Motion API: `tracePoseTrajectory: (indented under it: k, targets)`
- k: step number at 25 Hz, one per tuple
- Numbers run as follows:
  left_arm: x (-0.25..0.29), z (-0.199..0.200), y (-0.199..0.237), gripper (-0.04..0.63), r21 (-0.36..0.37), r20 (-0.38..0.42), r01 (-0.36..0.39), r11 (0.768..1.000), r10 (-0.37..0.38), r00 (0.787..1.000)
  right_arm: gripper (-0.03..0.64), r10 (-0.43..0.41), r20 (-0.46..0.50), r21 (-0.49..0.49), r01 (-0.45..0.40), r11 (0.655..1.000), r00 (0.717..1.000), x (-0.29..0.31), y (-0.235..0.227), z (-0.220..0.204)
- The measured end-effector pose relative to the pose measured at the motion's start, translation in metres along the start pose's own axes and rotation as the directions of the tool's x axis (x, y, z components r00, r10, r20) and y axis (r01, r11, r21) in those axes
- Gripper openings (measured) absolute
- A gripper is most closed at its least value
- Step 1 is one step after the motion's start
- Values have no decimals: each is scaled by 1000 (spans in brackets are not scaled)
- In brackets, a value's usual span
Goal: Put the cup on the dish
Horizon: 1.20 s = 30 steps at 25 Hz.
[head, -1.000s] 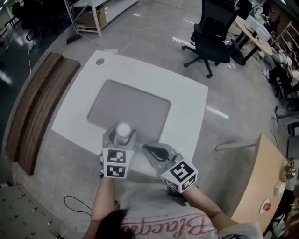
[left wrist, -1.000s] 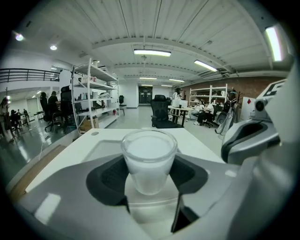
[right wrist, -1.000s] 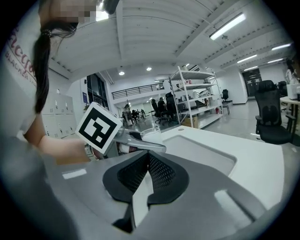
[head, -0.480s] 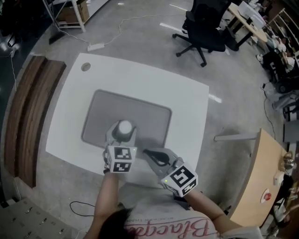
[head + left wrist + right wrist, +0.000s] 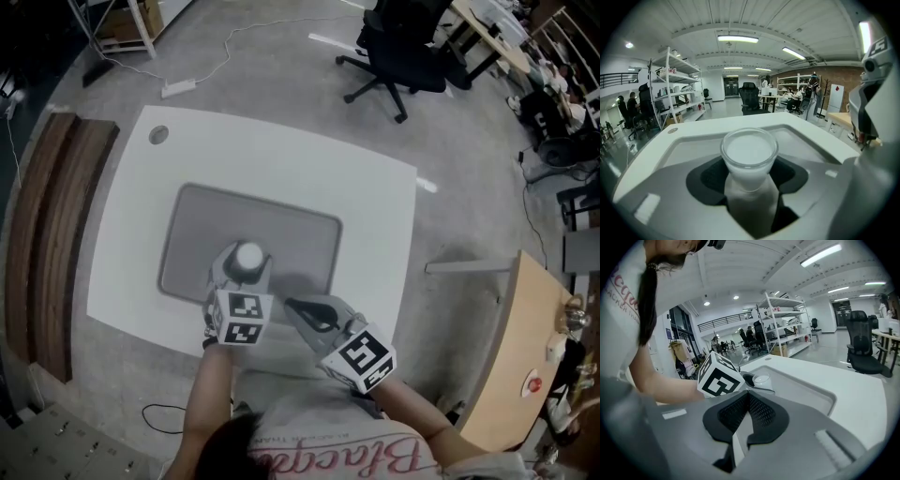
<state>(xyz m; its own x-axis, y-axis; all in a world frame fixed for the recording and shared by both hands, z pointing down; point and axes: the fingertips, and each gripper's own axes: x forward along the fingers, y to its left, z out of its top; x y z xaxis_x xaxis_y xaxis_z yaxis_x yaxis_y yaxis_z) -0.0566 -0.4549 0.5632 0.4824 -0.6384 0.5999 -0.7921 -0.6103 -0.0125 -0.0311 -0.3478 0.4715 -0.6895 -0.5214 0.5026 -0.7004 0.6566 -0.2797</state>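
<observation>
A small clear cup (image 5: 248,258) with a milky white inside stands upright between the jaws of my left gripper (image 5: 242,272), which is shut on the cup (image 5: 749,157) around its lower half. It hangs over the near part of the dish (image 5: 291,230), a flat grey rectangular tray on the white table (image 5: 375,206). Whether the cup touches the dish I cannot tell. My right gripper (image 5: 298,307) sits just right of the left one at the dish's near edge, shut with nothing in it (image 5: 746,397). From the right gripper view the cup (image 5: 761,379) shows behind the left marker cube.
A round cable hole (image 5: 157,135) marks the table's far left corner. A wooden bench (image 5: 37,234) runs along the left side. A black office chair (image 5: 398,42) stands beyond the table, and a wooden desk (image 5: 530,375) is at the right. Shelving lines the room's left.
The left gripper has carried the cup from the dish's near edge a little farther in over the dish. The right gripper has followed alongside, still shut.
</observation>
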Motion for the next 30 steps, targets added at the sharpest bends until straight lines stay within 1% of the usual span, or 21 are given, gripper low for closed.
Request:
tracePoseTrajectory:
  k: [2,4,9,14,15,16,18,19,26,30]
  targets:
    - [2,-9,-2,268,-3,-45,11,1000,-11,999,2,20,14,4,-20,1000,1000,0,4,2]
    - [2,-16,-2,355,-8,-79,15,1000,-16,997,2,41,34,11,-42,999,999,-2,7,3]
    - [-17,-18,1,356,-40,-76,-28,999,25,997,0,35,27,-39,-34,999,999,-7,11,3]
    - [-52,-12,1,354,-72,-53,-66,995,62,997,0,32,71,-54,-28,998,997,-15,14,8]
    - [-62,-9,2,342,-80,-36,-90,993,87,996,0,31,78,-58,-26,998,996,-17,15,8]
    - [-73,-6,3,269,-92,-10,-125,988,125,992,0,31,85,-61,-26,998,996,-19,16,7]
    - [-96,1,3,-1,-115,40,-188,975,193,980,0,36,104,-66,-29,997,994,-25,20,7]
    - [-105,4,-1,0,-113,54,-195,974,202,978,0,37,115,-71,-29,997,993,-28,22,8]
    - [-152,23,-42,0,-52,148,-171,984,176,973,1,55,181,-108,-36,993,982,-50,41,12]
    - [-171,20,-66,0,-59,171,-154,986,162,972,1,74,205,-130,-48,990,976,-64,62,7]
